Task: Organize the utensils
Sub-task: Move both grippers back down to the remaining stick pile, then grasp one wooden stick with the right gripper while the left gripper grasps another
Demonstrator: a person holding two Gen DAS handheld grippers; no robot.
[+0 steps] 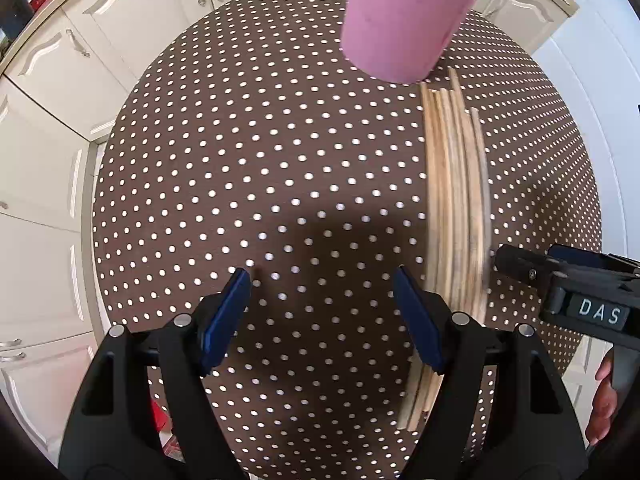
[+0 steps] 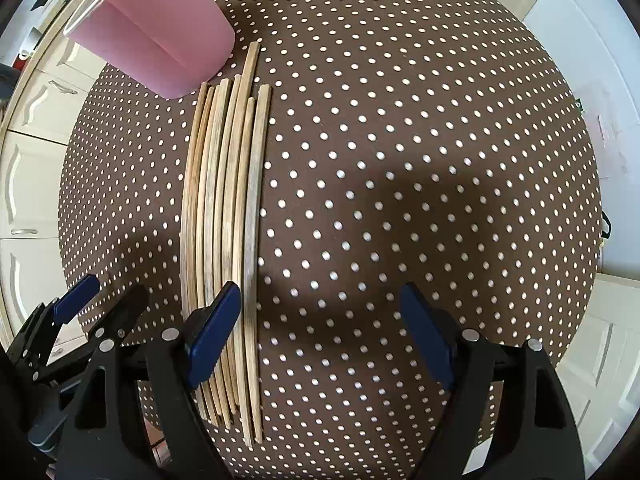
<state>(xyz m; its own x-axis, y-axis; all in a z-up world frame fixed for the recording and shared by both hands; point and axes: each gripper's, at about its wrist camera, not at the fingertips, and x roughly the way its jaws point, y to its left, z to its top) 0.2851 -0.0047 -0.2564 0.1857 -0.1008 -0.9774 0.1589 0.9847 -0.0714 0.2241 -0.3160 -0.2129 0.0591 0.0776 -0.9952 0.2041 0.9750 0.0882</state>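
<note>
Chopsticks (image 2: 224,248) lie side by side on the table (image 2: 400,140) — cup (image 2: 160,36) behind.

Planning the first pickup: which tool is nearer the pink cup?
Hard to call; neither is near. The pink cup stands beyond the chopsticks' far ends. Both open tools, left and right, flank their near ends.

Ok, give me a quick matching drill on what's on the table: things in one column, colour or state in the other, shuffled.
Things:
1. cup
2. chopsticks
3. tablecloth
4. left hand-held gripper

Colour or state:
A. brown with white dots
B. open, holding nothing
C. pink, standing upright
D. pale wood, lying side by side

Pairs: 1-C, 2-D, 3-A, 4-B
</note>
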